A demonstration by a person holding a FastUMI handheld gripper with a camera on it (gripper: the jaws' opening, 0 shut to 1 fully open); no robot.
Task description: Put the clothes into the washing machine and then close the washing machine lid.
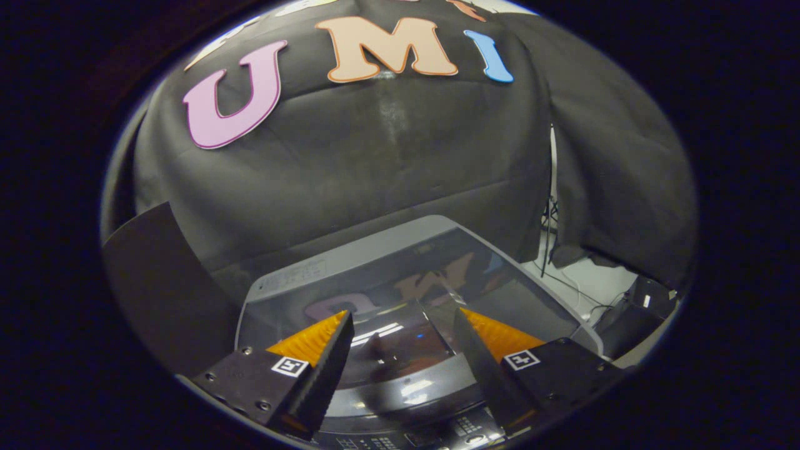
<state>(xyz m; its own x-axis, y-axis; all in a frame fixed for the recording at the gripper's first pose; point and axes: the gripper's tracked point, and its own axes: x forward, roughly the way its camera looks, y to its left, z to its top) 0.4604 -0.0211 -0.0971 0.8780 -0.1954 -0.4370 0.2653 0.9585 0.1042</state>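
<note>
The gripper (pixel 400 325) is nearest, its two fingers (pixel 328 362) spread wide with nothing between them, each finger block carrying one small square marker. Just below and ahead of them lies one top-loading washing machine (pixel 281 284), its dark glass lid (pixel 512 300) shut flat and mirroring the booth. One control panel (pixel 431 431) with small buttons sits under the fingers at the machine's front edge. No clothes can be made out through the glass. Beyond the machine on the right, cables (pixel 562 275) trail over a pale floor (pixel 600 281).
</note>
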